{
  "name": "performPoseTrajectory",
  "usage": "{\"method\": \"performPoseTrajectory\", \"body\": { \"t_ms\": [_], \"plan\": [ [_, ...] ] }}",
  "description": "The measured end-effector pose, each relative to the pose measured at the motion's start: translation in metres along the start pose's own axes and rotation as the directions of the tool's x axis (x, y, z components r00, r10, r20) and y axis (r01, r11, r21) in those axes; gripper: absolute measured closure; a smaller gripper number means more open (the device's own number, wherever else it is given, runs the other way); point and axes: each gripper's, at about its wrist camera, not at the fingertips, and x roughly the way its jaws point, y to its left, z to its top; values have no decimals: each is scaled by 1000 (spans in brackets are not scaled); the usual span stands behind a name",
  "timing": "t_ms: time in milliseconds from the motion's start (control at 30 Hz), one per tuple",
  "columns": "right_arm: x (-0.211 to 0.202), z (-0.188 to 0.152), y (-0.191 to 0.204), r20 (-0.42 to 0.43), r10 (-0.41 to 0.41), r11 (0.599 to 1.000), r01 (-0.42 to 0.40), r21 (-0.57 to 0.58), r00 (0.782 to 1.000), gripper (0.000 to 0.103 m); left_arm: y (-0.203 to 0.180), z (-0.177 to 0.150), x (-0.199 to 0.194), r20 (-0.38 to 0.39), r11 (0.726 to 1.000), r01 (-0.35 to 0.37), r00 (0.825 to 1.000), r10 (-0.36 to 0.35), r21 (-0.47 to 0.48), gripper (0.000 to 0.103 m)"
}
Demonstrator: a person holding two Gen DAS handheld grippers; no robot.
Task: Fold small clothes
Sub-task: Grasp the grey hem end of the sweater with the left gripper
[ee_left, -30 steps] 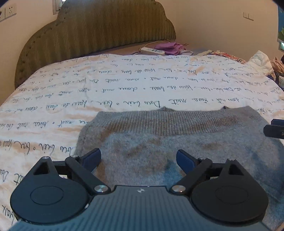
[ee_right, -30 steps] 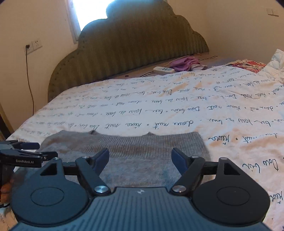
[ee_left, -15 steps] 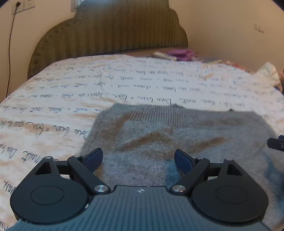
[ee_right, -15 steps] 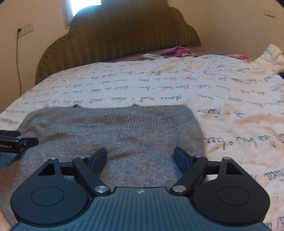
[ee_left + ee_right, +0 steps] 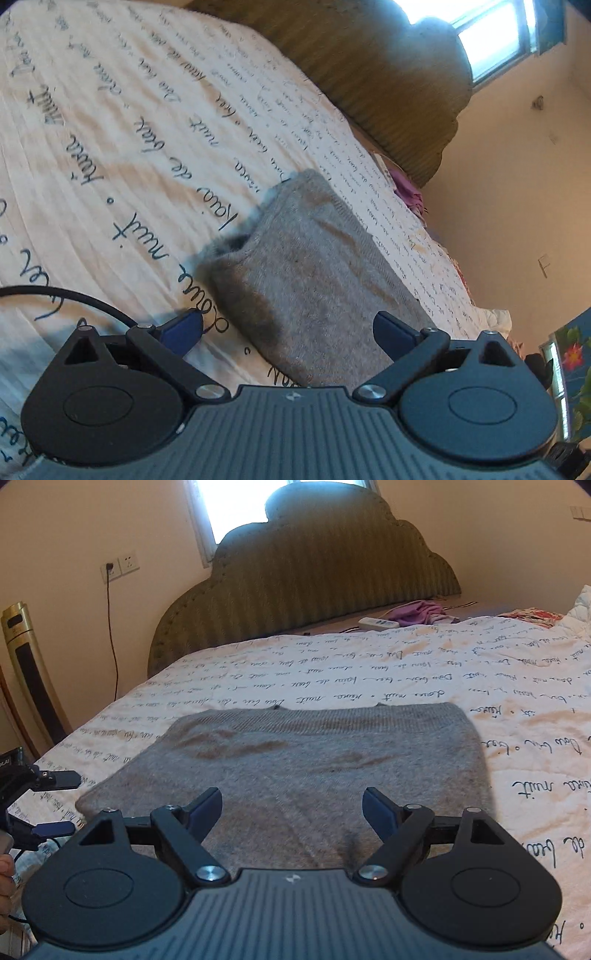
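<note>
**Both grippers empty, knit lying folded on bed**

Right gripper (image 5: 292,808): fingers (image 5: 205,806) spread wide, nothing between them. They hover low over the near edge of the grey knit (image 5: 295,753), lower centre of the right view. Contact with the cloth: cannot tell.

Left gripper (image 5: 288,328): fingers (image 5: 183,325) also spread, holding nothing. The camera is rolled hard, so the bed runs diagonally through the frame. One finger sits over the sheet (image 5: 110,147), the other over the knit's near end. In the right view the same gripper shows at the left edge, mid-height, beside the knit's left side, apart from it.

Knit: lies flat on the sheet, mid-frame in the right view, ribbed band along the far edge. Left side looks doubled, with an open fold mouth visible centre-frame in the left view. Judgement: one fold is laid; the left gripper's roll and side position suit taking that edge for another fold, the right one waiting over the near hem.

Outward: headboard (image 5: 303,587) upper centre; purple cloth (image 5: 421,611) and remote (image 5: 376,622) upper right; cable (image 5: 74,295) lower left of the left view.
</note>
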Motion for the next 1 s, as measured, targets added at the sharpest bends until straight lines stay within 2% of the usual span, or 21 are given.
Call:
{"method": "performPoseTrajectory", "body": {
  "t_ms": [100,167,200,233,333,400,467,500,533,600,667,700,733,767,867,933,967,1000],
  "plan": [
    [-16,-1,-4,2,3,1000,-3,-5,1000,19,10,7,9,0,995,11,1000,-11,-95,5],
    [-23,-2,-8,10,11,1000,-11,7,1000,19,9,11,14,16,995,8,1000,-6,-104,8],
    [-24,-2,-10,11,15,1000,-15,13,1000,19,6,13,17,22,996,-3,1000,5,-92,15],
    [-26,-2,-11,11,16,1000,-16,20,1000,19,2,15,21,19,997,-18,1000,19,-74,29],
    [-33,-2,-18,8,6,999,-6,38,1000,19,-5,16,31,2,998,-57,998,57,-21,51],
    [-35,0,-22,8,14,998,-15,58,1000,19,-5,14,36,-3,996,-90,996,90,-7,56],
    [-33,5,-26,7,35,996,-35,81,999,19,-5,13,35,7,996,-90,996,90,-4,56],
    [-32,8,-28,5,43,995,-44,87,999,19,-4,13,37,7,996,-85,996,85,1,53],
    [-30,11,-28,5,48,995,-48,89,999,19,-5,13,37,8,997,-79,997,79,9,45],
    [-30,17,-31,10,61,994,-62,92,998,19,-6,13,39,11,998,-64,998,63,26,38],
    [-26,22,-33,9,87,990,-87,108,996,19,-10,12,40,28,996,-79,997,78,47,42],
    [-24,24,-35,6,97,988,-97,117,995,19,-13,12,42,37,993,-99,995,97,64,54],
    [-22,26,-35,3,108,986,-107,126,994,19,-14,12,44,41,989,-120,992,116,82,96],
    [-20,27,-36,0,118,984,-117,132,993,19,-12,13,47,31,987,-138,990,136,85,99],
    [-16,32,-38,-14,140,980,-136,143,990,19,-11,16,45,24,988,-152,988,151,42,99],
    [-14,36,-40,-22,167,975,-162,149,986,19,-34,13,40,61,974,-179,983,172,142,99],
    [-12,39,-43,-30,186,971,-179,160,982,19,-50,8,37,91,957,-178,983,160,231,99],
    [-8,44,-46,-43,212,963,-201,177,976,19,-70,0,34,121,923,-158,985,123,350,99]
  ]
}}
